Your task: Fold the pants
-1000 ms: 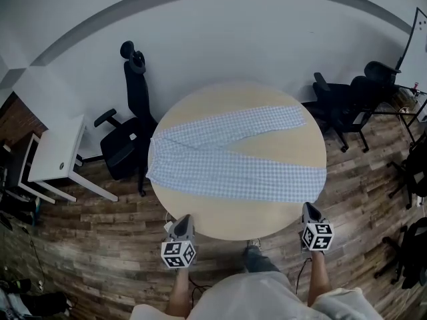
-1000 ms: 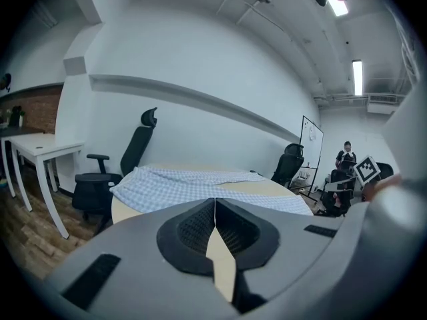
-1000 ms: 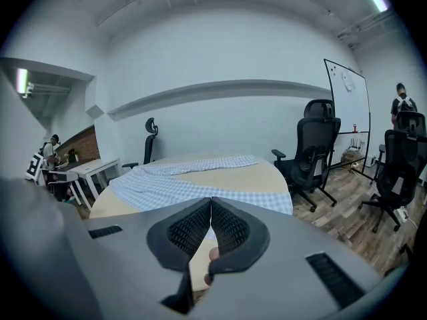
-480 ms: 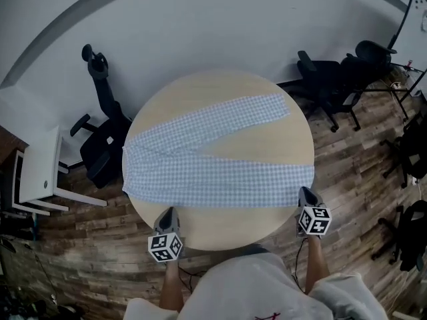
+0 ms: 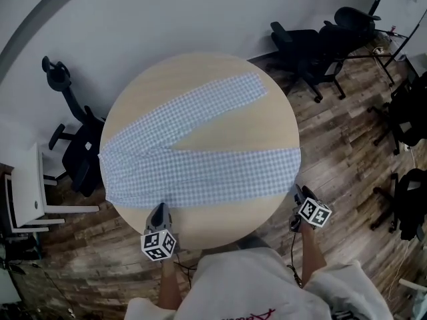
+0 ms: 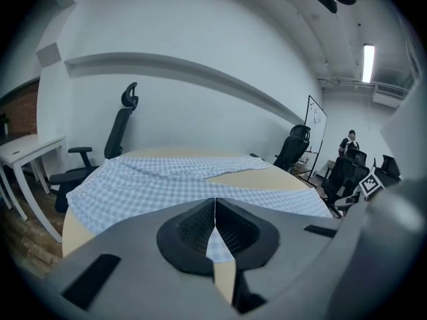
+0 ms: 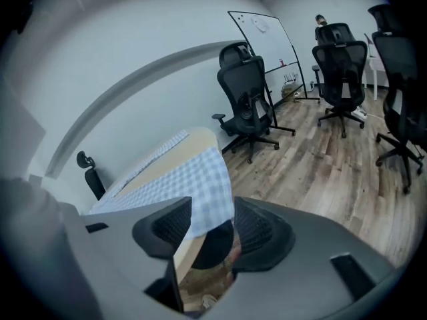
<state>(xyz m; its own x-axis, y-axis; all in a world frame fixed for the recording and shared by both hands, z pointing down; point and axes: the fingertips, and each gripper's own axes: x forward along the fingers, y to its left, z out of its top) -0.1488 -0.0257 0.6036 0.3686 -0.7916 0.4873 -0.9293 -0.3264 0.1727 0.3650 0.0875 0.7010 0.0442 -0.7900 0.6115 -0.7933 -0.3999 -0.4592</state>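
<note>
Slippage is worrying me — right claw [image 5: 298,193], jaws just opening, is barely straddling the pants cuff [image 5: 288,172] — left claw [image 5: 159,211] shut, empty.

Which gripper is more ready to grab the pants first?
Right. The right gripper has just been opening its jaws, and the cuff of the near leg sits between them, not yet pinched. The left gripper is shut, with the pants ahead of it.
</note>
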